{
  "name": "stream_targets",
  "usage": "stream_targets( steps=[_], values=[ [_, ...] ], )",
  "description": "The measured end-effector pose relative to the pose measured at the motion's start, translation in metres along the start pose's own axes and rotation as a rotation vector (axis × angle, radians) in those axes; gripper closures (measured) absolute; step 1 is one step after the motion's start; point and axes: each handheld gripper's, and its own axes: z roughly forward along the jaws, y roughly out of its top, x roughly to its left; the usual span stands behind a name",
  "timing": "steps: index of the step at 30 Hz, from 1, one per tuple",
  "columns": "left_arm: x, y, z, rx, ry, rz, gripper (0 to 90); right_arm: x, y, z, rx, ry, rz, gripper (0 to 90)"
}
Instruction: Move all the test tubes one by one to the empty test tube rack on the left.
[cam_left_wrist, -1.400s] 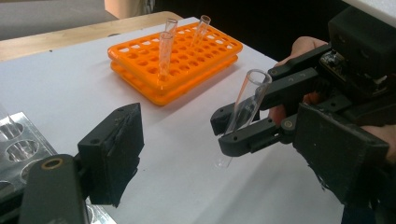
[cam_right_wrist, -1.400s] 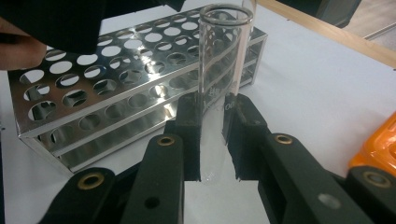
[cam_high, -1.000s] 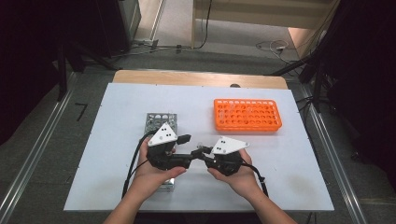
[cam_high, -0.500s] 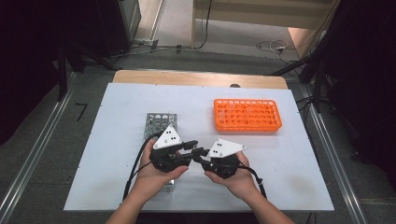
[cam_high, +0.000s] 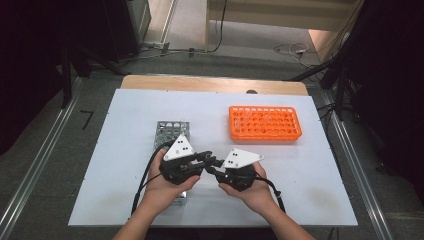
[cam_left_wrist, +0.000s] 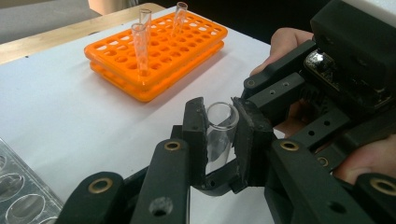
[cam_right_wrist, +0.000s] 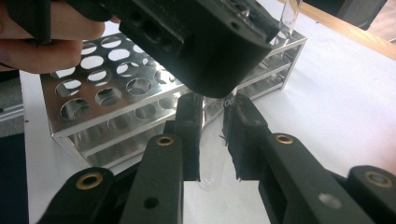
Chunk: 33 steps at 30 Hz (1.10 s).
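**Glass tube held between two grippers at the near centre of the table**

In the high view the left gripper (cam_high: 204, 159) and the right gripper (cam_high: 214, 167) meet tip to tip over the near middle of the white table (cam_high: 125, 150), each carried in a hand coming in from the bottom edge.

Left gripper: its jaws have just been closing and now stand clenched on a clear glass test tube (cam_left_wrist: 218, 135). In the left gripper view the tube sits between the two pads near their tips, both pads pressing on its wall. Its open rim stands above the jaw tops, and its body runs down out of sight behind the jaws.

Right gripper: its jaws have just been opening slightly. In the right gripper view the rounded closed end of the tube (cam_right_wrist: 211, 175) hangs between the two pads. Whether the pads press on the glass cannot be told.

Surroundings: a metal rack (cam_high: 170, 131) lies on the table partly under the left hand. An orange rack (cam_high: 265, 123), well apart toward the far right, carries three upright tubes (cam_left_wrist: 140, 46).
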Motion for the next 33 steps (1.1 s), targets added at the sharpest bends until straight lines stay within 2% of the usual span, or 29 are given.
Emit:
stream_targets(
  steps=[7, 12, 17, 23, 33],
  values=[
    [0.011, 0.004, -0.004, -0.019, 0.024, -0.017, 74.7, -0.008, -0.001, -0.005, -0.031, 0.024, 0.036, 42.4],
    [0.020, 0.010, -0.008, -0.037, 0.044, -0.017, 74.8, -0.016, -0.002, -0.011, -0.050, 0.020, 0.074, 17.4],
    [0.032, 0.013, -0.013, -0.052, 0.074, -0.030, 74.8, -0.026, -0.005, -0.019, -0.064, 0.027, 0.098, 1.2],
    [0.048, 0.016, -0.019, -0.076, 0.103, -0.052, 74.8, -0.039, -0.016, -0.035, -0.066, 0.015, 0.118, 0.0],
    [0.067, 0.017, -0.023, -0.082, 0.154, -0.076, 74.8, -0.059, -0.042, -0.068, -0.069, -0.065, 0.153, 0.0]
  ],
)
